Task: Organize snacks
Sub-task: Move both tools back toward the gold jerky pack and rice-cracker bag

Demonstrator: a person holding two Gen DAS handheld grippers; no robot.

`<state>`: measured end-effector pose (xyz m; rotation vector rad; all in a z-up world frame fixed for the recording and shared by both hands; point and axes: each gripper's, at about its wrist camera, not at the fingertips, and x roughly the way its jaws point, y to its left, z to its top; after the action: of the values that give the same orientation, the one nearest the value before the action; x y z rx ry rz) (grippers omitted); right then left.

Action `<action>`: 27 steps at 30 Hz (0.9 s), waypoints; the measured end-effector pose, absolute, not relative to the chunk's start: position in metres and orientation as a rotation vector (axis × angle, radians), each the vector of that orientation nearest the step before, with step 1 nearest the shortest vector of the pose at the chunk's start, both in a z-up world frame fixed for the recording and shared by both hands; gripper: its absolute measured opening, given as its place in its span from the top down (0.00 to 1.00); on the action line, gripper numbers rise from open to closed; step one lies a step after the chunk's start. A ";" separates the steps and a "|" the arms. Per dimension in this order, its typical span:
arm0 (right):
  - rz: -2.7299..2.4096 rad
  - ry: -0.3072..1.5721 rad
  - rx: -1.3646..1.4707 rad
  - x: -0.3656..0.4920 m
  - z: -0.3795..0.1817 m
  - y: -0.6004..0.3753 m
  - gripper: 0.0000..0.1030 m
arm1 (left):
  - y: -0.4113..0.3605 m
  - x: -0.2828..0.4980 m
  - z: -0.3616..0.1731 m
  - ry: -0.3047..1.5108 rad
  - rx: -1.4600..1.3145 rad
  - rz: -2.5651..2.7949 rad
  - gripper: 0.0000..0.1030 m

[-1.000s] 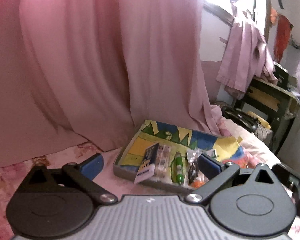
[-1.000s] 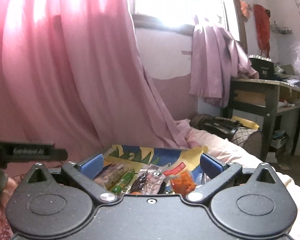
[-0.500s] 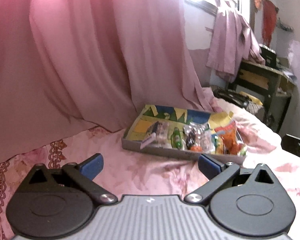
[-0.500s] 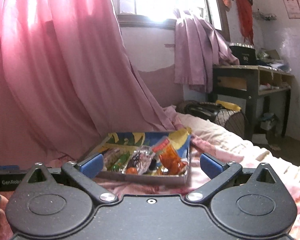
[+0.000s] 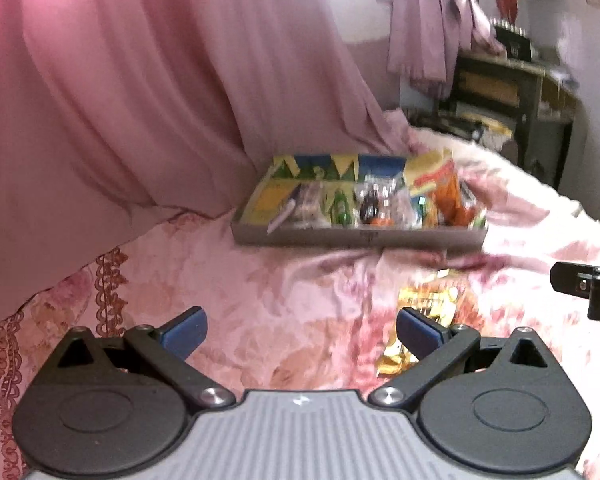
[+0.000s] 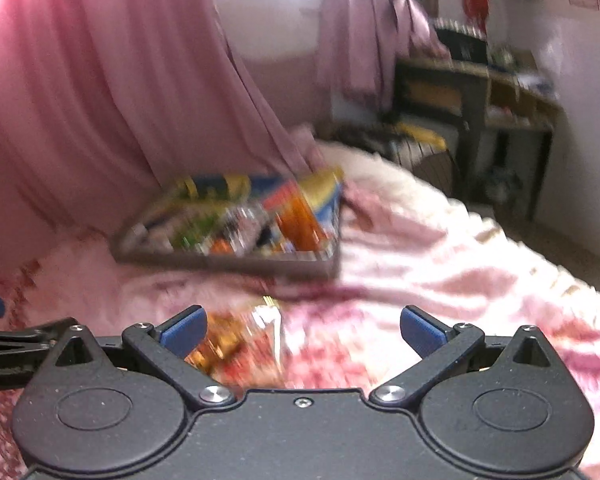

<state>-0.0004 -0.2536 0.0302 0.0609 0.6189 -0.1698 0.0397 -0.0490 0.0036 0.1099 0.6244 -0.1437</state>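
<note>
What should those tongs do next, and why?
Probably lower the right tongs onto the gold wrapper lying loose on the bedspread and close on it. Both tongs are open and empty, the other snacks already sit in the tray, and this wrapper lies just in front of the right tongs, partly between their fingers. The left tongs are beside it too.

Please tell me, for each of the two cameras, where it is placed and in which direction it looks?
Left wrist: sits on the left gripper, looks over the bedspread toward the snack tray; the right gripper's edge shows.
Right wrist: sits on the right gripper, faces the same tray; the left gripper's edge shows.
Shared: tray, gold snack packet, pink curtain.
</note>
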 end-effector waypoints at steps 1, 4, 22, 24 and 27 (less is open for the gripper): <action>-0.182 0.646 0.069 0.002 0.027 -0.255 0.01 | -0.050 0.041 0.001 0.636 0.119 -0.142 0.00; -0.207 0.702 0.094 0.008 0.017 -0.260 0.01 | -0.052 0.044 -0.005 0.675 0.138 -0.148 0.00; -0.103 1.035 0.132 0.059 -0.016 -0.282 0.01 | -0.057 0.062 -0.032 0.839 0.094 -0.245 0.00; -0.106 1.057 0.133 0.068 -0.021 -0.291 0.01 | -0.060 0.066 -0.036 0.854 0.096 -0.254 0.00; -0.100 1.093 0.168 0.082 -0.030 -0.306 0.01 | -0.065 0.072 -0.041 0.863 0.100 -0.264 0.00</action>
<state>0.0819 -0.3059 -0.0305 0.1684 1.0930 -0.1005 0.0721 -0.0654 -0.0413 0.1004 0.8626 -0.2639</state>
